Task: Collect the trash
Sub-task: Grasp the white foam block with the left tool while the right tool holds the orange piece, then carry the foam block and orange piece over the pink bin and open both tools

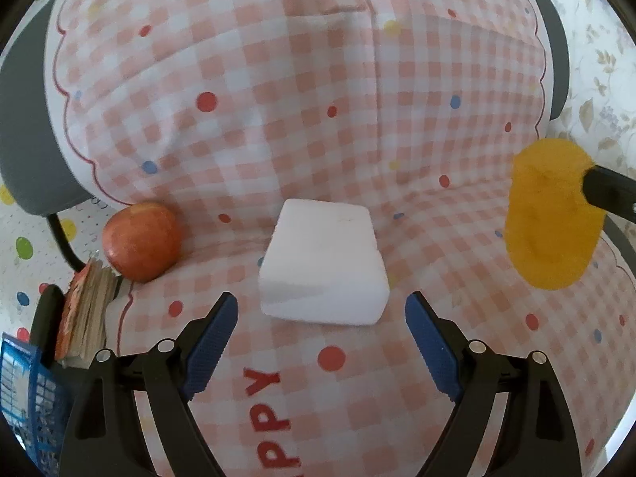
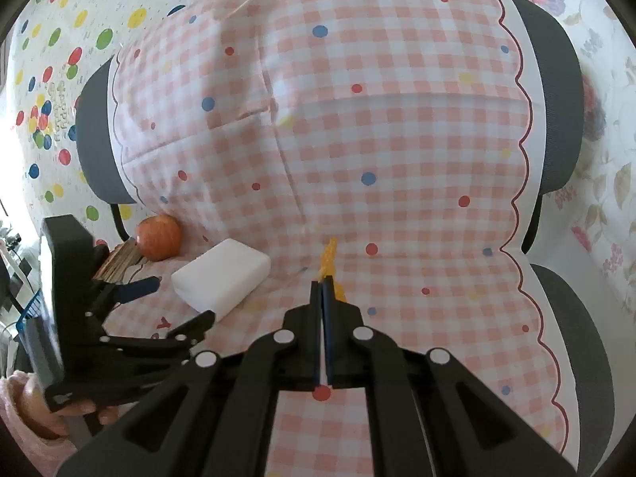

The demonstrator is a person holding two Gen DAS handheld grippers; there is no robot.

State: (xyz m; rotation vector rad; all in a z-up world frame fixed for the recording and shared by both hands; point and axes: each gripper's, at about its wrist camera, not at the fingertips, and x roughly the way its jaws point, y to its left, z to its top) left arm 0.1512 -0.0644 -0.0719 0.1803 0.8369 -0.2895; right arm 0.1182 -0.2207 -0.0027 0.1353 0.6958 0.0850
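A white foam block [image 1: 322, 265] lies on a chair seat covered with a pink checked cloth [image 1: 318, 99]. My left gripper [image 1: 321, 312] is open just in front of the block, one finger to each side, not touching it. My right gripper [image 2: 322, 282] is shut on a thin yellow wrapper [image 2: 329, 262], held edge-on above the seat. In the left wrist view the wrapper [image 1: 552, 214] hangs at the right, pinched by the right gripper's fingertips [image 1: 604, 194]. The block [image 2: 222, 278] and the left gripper [image 2: 175, 302] also show in the right wrist view.
A red apple [image 1: 143, 240] sits on the seat at the left, beside a stack of cards or papers [image 1: 85, 318]. A blue mesh basket [image 1: 28, 397] is at the far left edge. The chair's grey back and armrests [image 2: 556, 119] frame the cloth.
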